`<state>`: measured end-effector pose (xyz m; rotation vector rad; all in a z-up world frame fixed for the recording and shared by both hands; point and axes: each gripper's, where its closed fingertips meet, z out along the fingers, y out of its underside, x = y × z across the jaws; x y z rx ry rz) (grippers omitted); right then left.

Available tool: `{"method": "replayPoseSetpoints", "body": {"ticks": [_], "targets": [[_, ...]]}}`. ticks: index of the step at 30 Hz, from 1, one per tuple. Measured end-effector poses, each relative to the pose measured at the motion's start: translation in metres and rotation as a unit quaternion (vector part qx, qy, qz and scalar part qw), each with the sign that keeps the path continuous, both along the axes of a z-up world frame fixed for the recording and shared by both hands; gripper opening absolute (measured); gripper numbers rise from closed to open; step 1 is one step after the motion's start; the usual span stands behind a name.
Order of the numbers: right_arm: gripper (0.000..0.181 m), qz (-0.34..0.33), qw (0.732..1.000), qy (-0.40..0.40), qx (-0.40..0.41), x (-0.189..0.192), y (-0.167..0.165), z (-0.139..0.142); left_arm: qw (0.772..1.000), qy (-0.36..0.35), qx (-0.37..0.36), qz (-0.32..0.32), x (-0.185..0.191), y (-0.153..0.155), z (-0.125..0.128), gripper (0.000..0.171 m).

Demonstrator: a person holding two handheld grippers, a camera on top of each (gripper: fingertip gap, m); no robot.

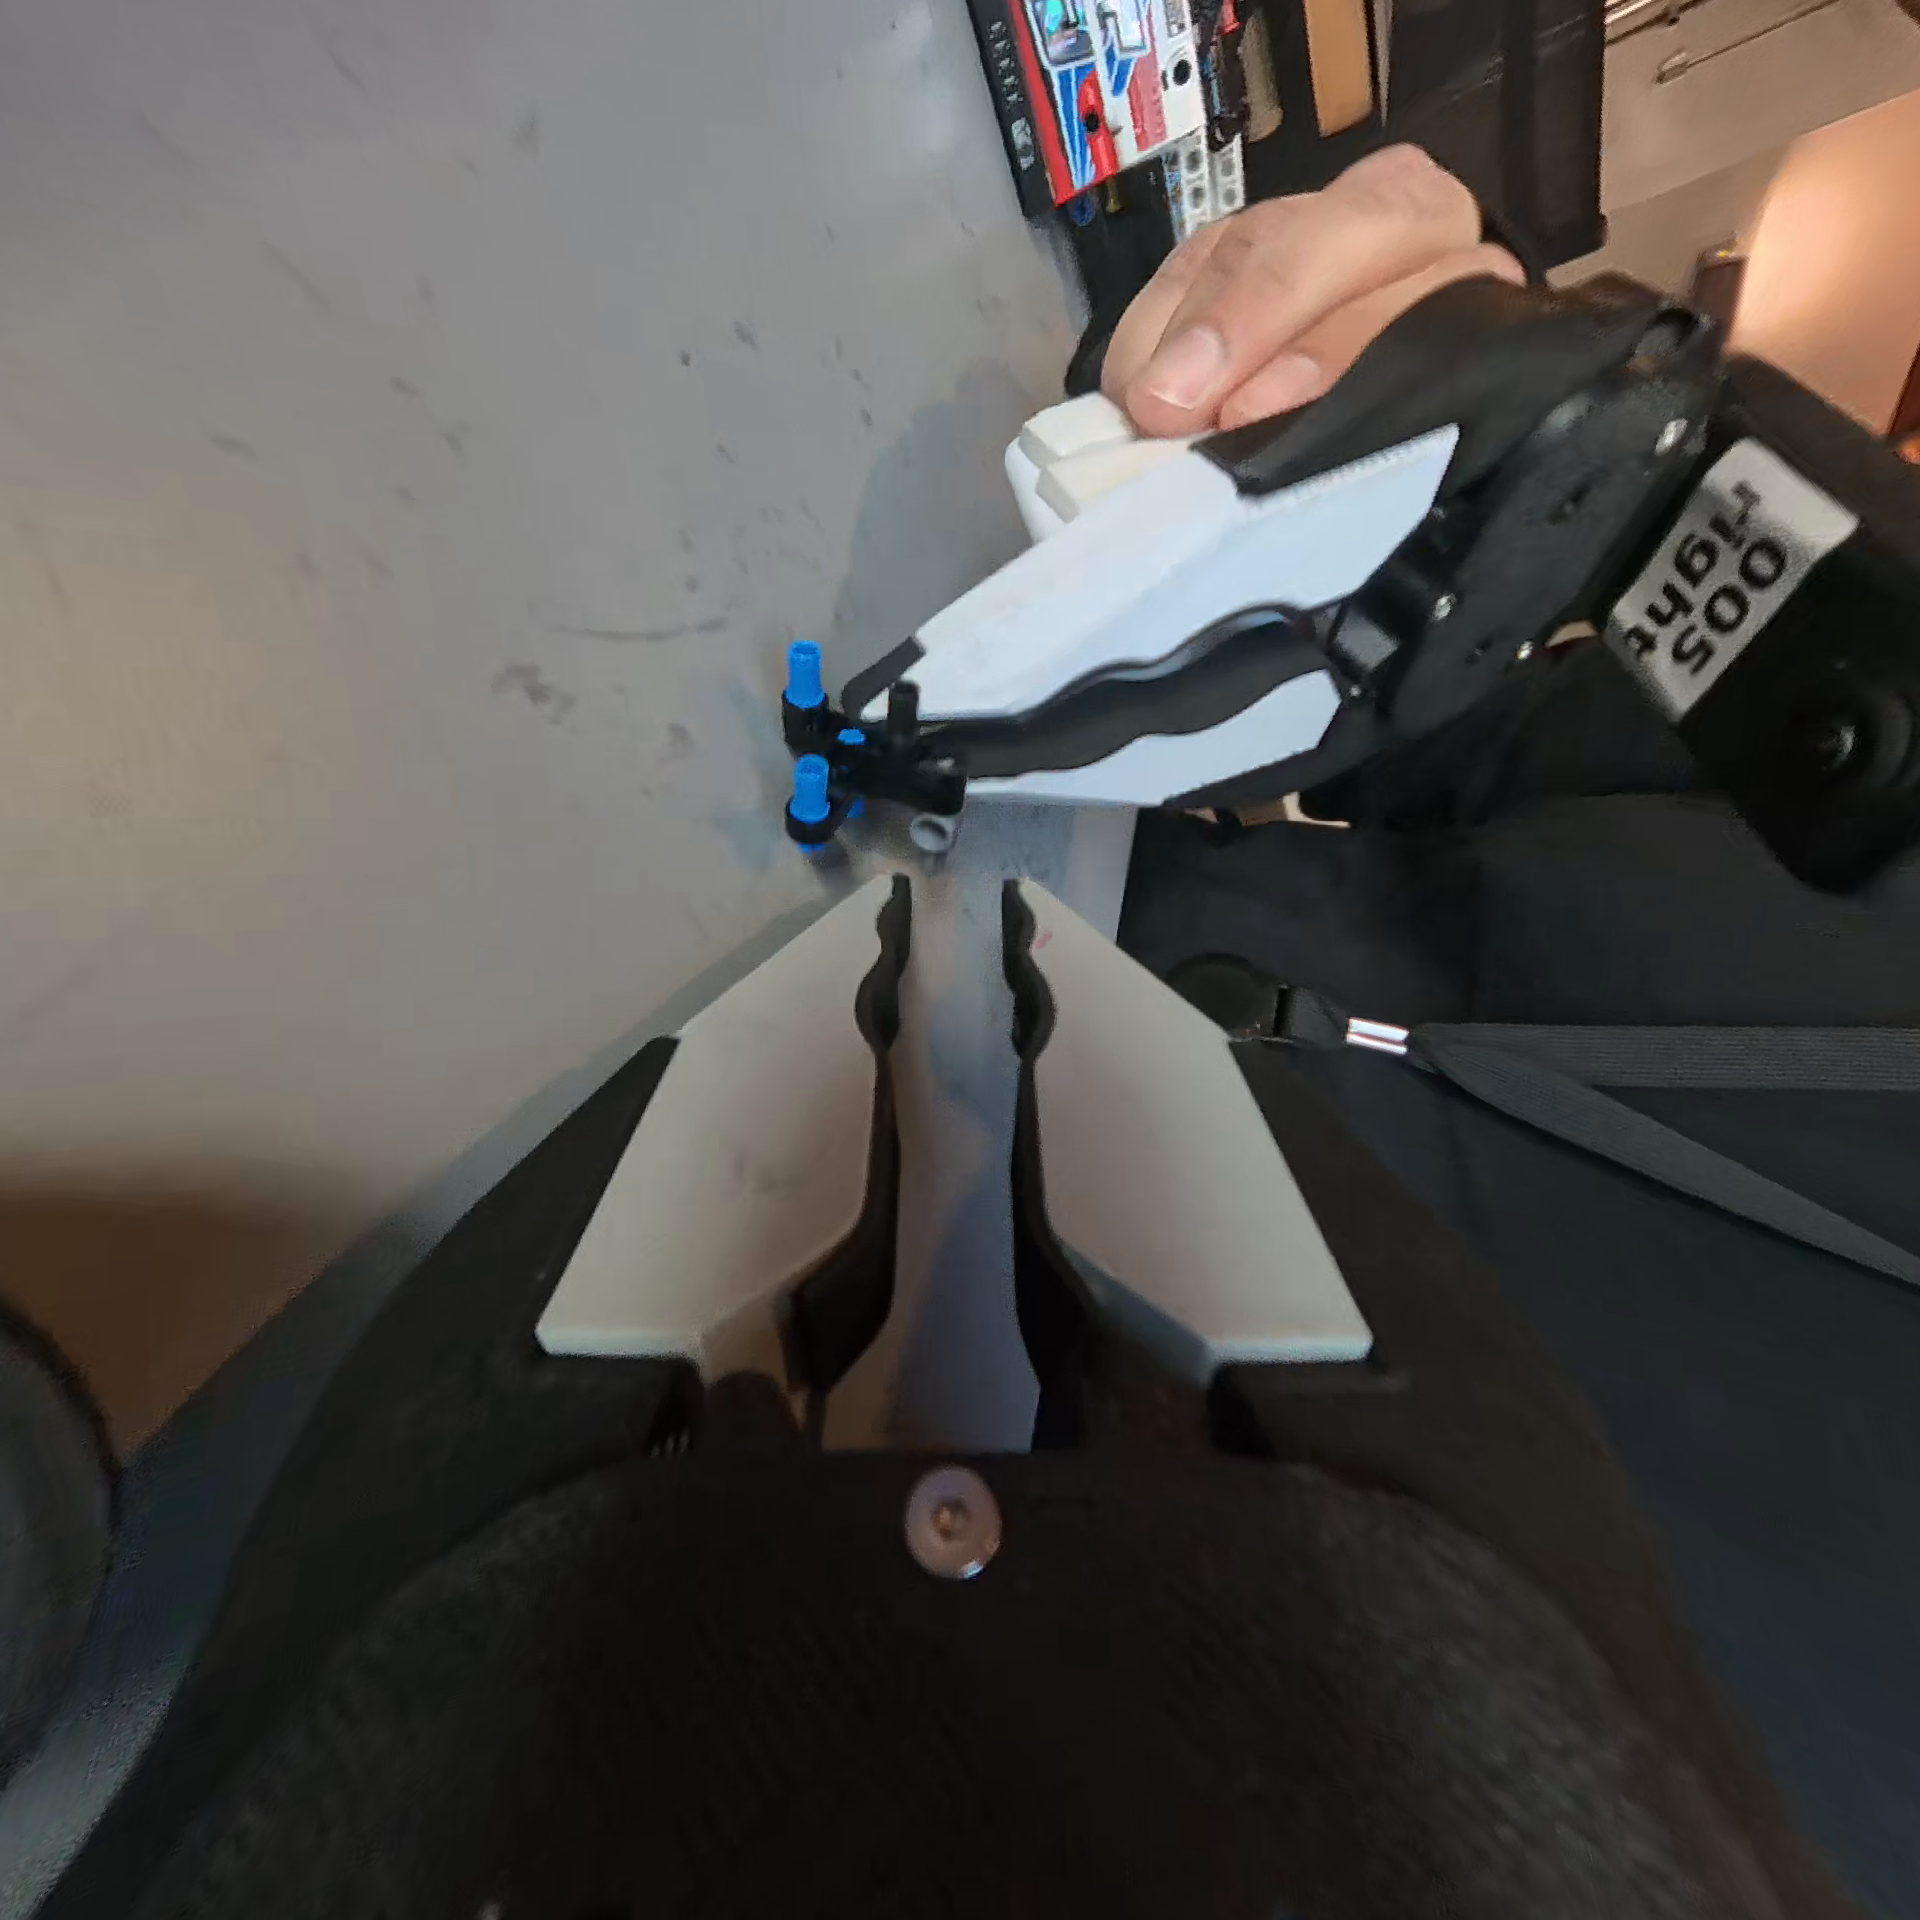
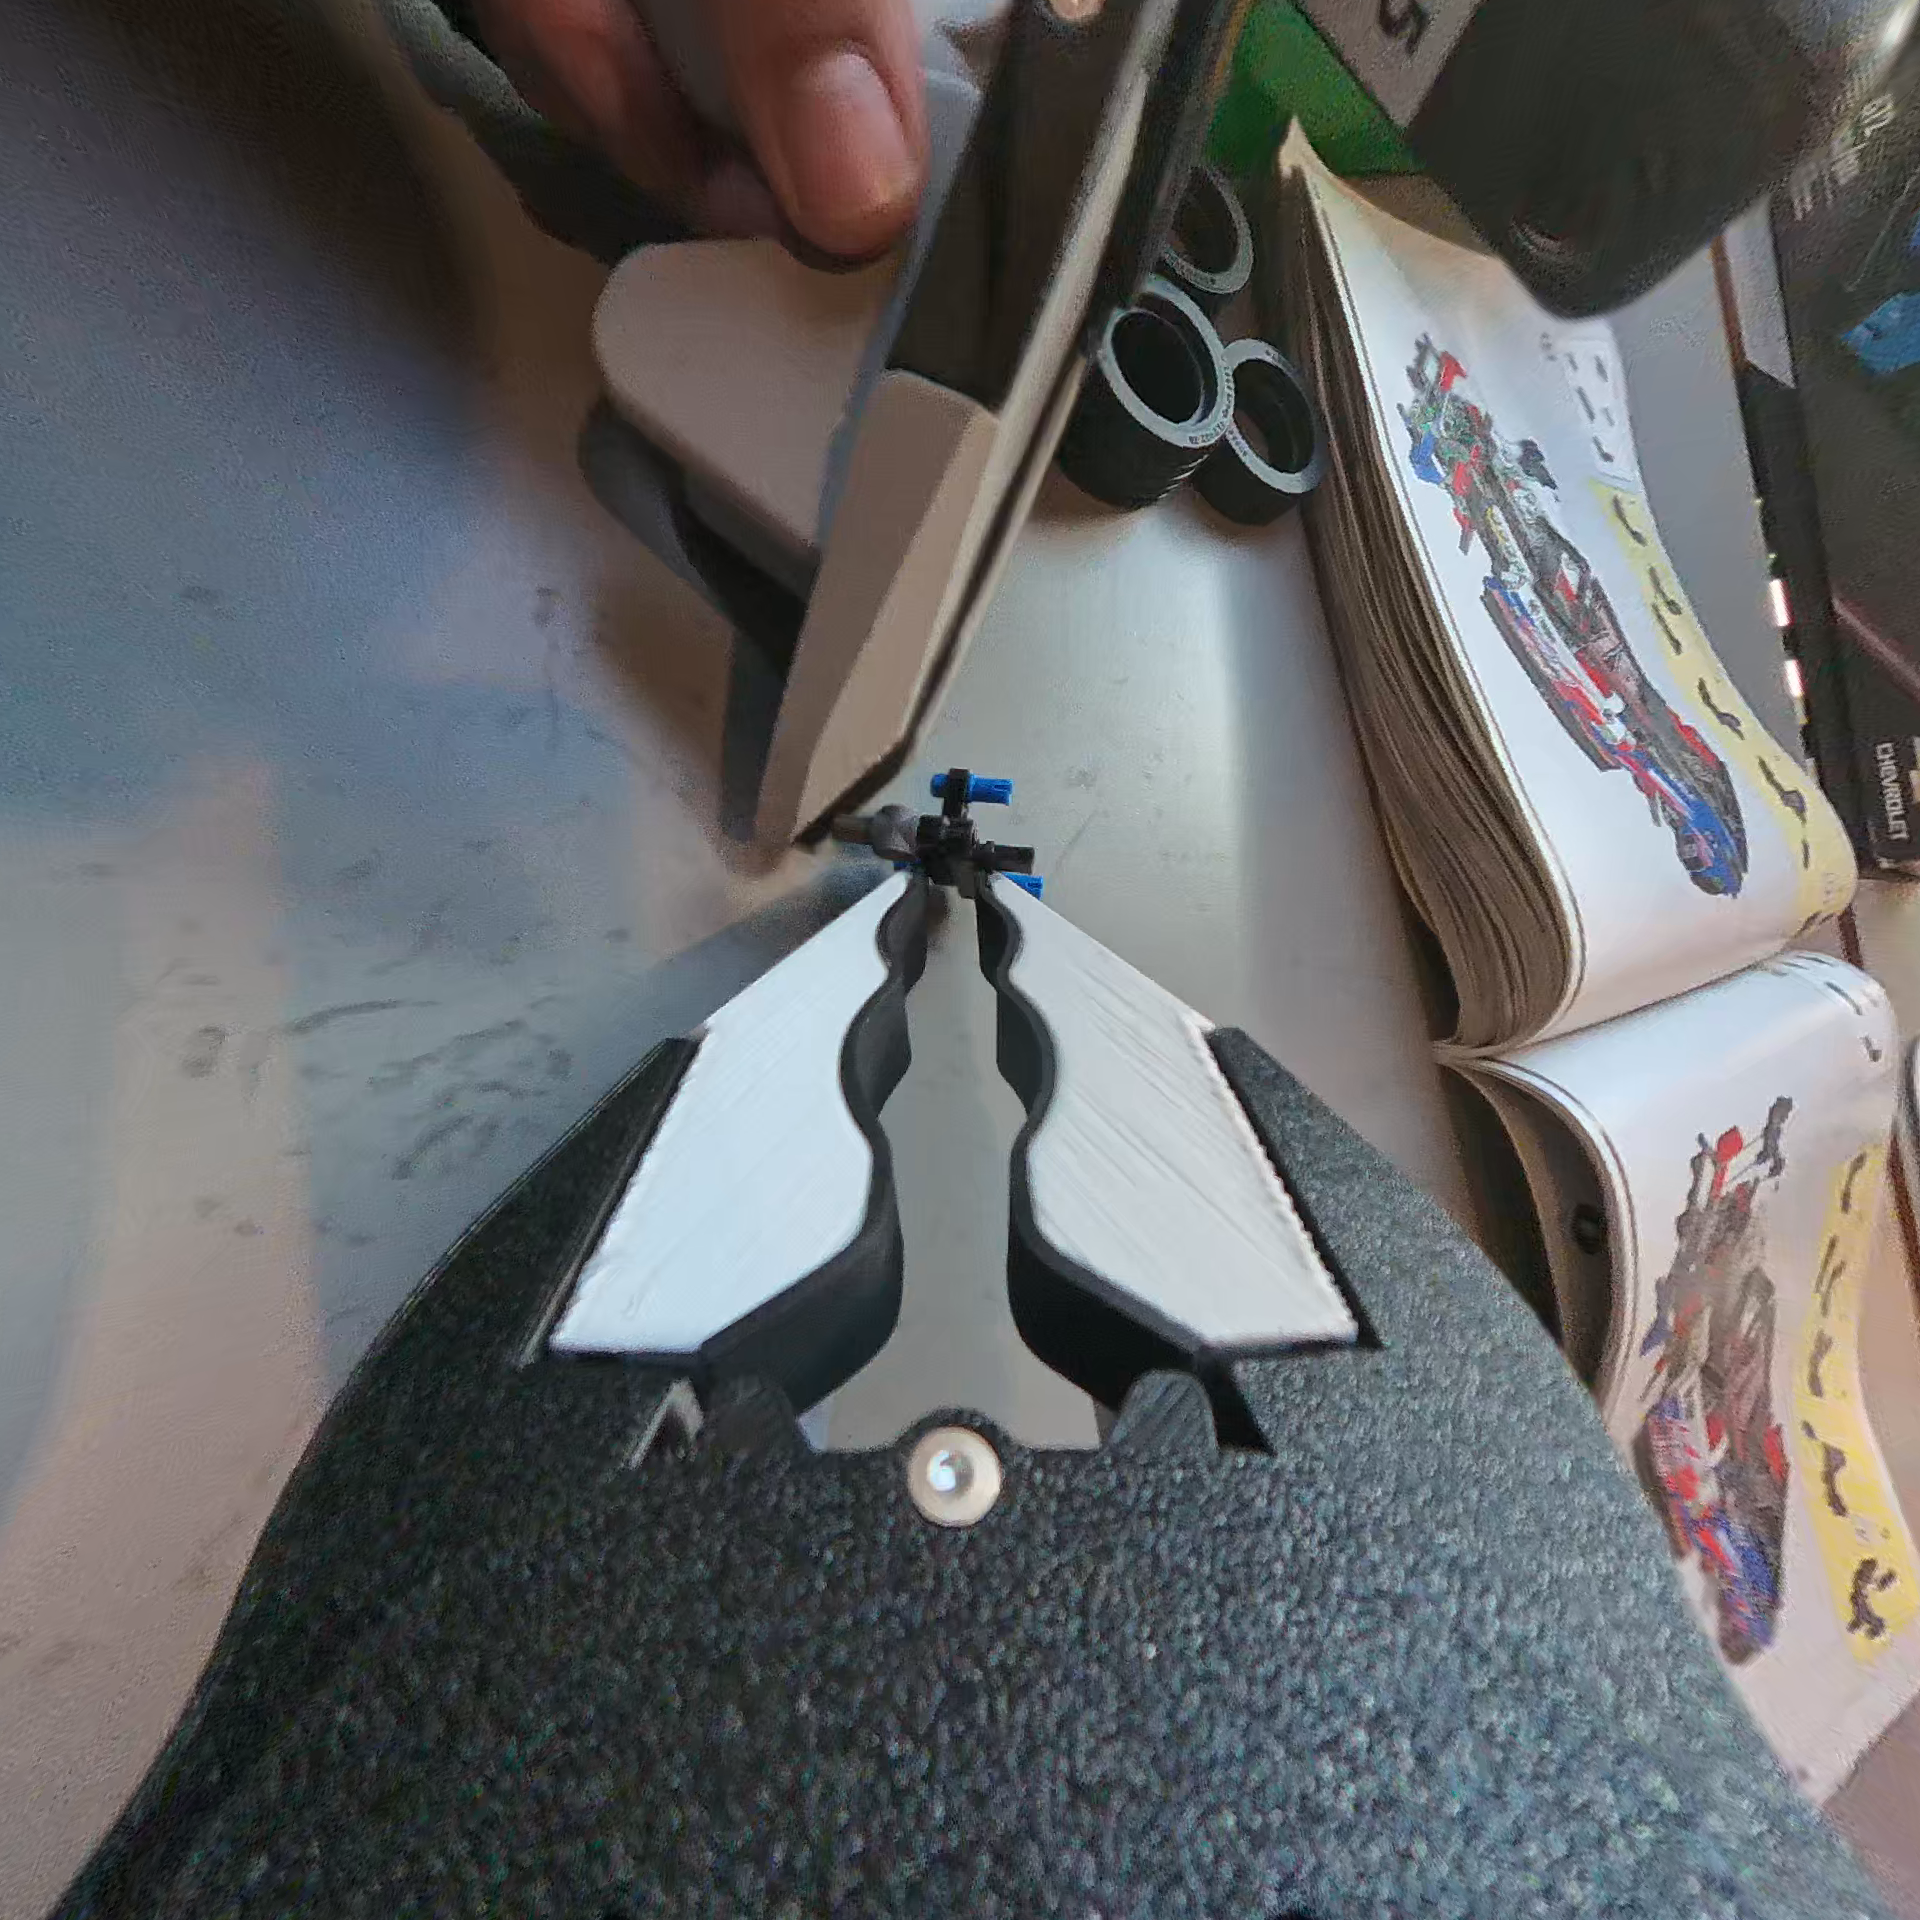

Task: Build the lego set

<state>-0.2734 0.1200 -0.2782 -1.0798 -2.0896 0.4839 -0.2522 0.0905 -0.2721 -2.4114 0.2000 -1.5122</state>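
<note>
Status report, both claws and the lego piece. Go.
Right claw shut on lego piece, blue pins outward. Left claw open, empty, just short of it. Small grey pin on table between. Nothing blocking.

Writing shows in four places. A white label with dark lettering sits on the right gripper's black body. A printed box stands at the table's far edge. A dark box carries white lettering, and the black tyres have pale sidewall lettering too small to read.
</note>
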Motion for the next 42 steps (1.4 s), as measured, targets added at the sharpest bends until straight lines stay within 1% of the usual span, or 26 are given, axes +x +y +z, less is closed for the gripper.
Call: {"method": "replayPoseSetpoints", "body": {"ticks": [2, 3, 4, 6, 9, 12, 13, 14, 15, 17, 18, 19, 20, 21, 24, 25, 28, 30, 32, 33, 35, 38, 40, 42], "targets": [[0.008, -0.005, 1.0, 0.0, -0.026, 0.002, -0.001, -0.001, 1.0, 0.023, 0.006, 0.007, -0.006, -0.005, -0.002, 0.019], [0.008, -0.007, 0.999, 0.0, -0.038, 0.003, -0.002, -0.001, 0.999, 0.034, 0.019, 0.011, -0.009, -0.007, 0.0, 0.024], [0.008, -0.007, 0.999, -0.002, -0.052, 0.005, -0.004, -0.001, 0.997, 0.055, 0.048, 0.015, -0.013, -0.007, 0.002, 0.028], [0.008, -0.008, 0.997, -0.007, -0.08, 0.007, -0.007, 0.0, 0.987, 0.101, 0.125, -0.013, -0.013, -0.01, 0.01, 0.027], [0.008, -0.004, 0.991, -0.012, -0.132, 0.007, -0.012, 0.004, 0.956, 0.173, 0.228, -0.067, -0.009, -0.008, 0.014, 0.025], [0.008, 0.001, 0.985, -0.025, -0.171, 0.01, -0.015, 0.006, 0.92, 0.239, 0.295, -0.098, -0.012, 0.002, 0.015, 0.027], [0.008, 0.002, 0.983, -0.028, -0.18, 0.011, -0.016, 0.007, 0.913, 0.251, 0.303, -0.107, -0.014, 0.004, 0.014, 0.03], [0.008, 0.001, 0.982, -0.029, -0.185, 0.012, -0.015, 0.008, 0.914, 0.248, 0.298, -0.12, -0.012, 0.002, 0.013, 0.038], [0.008, -0.002, 0.982, -0.031, -0.186, 0.012, -0.014, 0.009, 0.922, 0.235, 0.277, -0.133, -0.008, -0.002, 0.012, 0.05], [0.008, -0.01, 0.981, -0.039, -0.188, 0.013, -0.012, 0.008, 0.952, 0.188, 0.203, -0.132, 0.002, -0.009, 0.008, 0.059], [0.008, -0.013, 0.981, -0.047, -0.19, 0.015, -0.012, 0.008, 0.962, 0.171, 0.171, -0.123, 0.005, -0.009, 0.006, 0.063], [0.007, -0.014, 0.98, -0.055, -0.19, 0.016, -0.013, 0.007, 0.967, 0.165, 0.157, -0.111, 0.006, -0.008, 0.004, 0.059], [0.007, -0.018, 0.981, -0.058, -0.184, 0.017, -0.012, 0.006, 0.969, 0.17, 0.153, -0.09, 0.004, -0.004, 0.002, 0.049], [0.007, -0.025, 0.982, -0.061, -0.175, 0.017, -0.01, 0.005, 0.97, 0.172, 0.155, -0.073, 0.002, -0.001, 0.003, 0.046], [0.007, -0.044, 0.984, -0.077, -0.153, 0.021, -0.003, 0.003, 0.965, 0.195, 0.169, -0.04, -0.002, 0.003, 0.007, 0.026], [0.007, -0.046, 0.984, -0.084, -0.15, 0.022, -0.003, 0.003, 0.964, 0.199, 0.174, -0.038, -0.001, 0.002, 0.009, 0.023], [0.007, -0.049, 0.984, -0.098, -0.14, 0.023, -0.002, 0.004, 0.967, 0.183, 0.17, -0.043, 0.011, 0.0, 0.014, 0.025], [0.007, -0.048, 0.985, -0.097, -0.134, 0.021, -0.002, 0.008, 0.969, 0.186, 0.159, -0.036, 0.011, 0.004, 0.01, 0.025], [0.007, -0.049, 0.985, -0.101, -0.134, 0.021, -0.003, 0.01, 0.973, 0.176, 0.145, -0.032, 0.012, 0.007, 0.006, 0.019], [0.007, -0.05, 0.985, -0.101, -0.131, 0.021, -0.004, 0.012, 0.975, 0.165, 0.144, -0.034, 0.014, 0.007, 0.006, 0.01], [0.007, -0.055, 0.986, -0.103, -0.118, 0.023, -0.002, 0.011, 0.979, 0.147, 0.14, -0.027, 0.014, 0.008, 0.004, 0.008], [0.007, -0.058, 0.987, -0.099, -0.109, 0.024, -0.002, 0.006, 0.987, 0.113, 0.113, -0.021, 0.015, 0.007, -0.001, 0.005], [0.009, -0.064, 0.989, -0.078, -0.112, 0.022, -0.002, 0.004, 0.992, 0.087, 0.092, -0.013, 0.014, 0.005, -0.003, 0.002], [0.01, -0.076, 0.988, -0.048, -0.128, 0.019, -0.003, 0.003, 0.996, 0.045, 0.072, -0.003, 0.013, 0.003, -0.002, 0.001]]}}
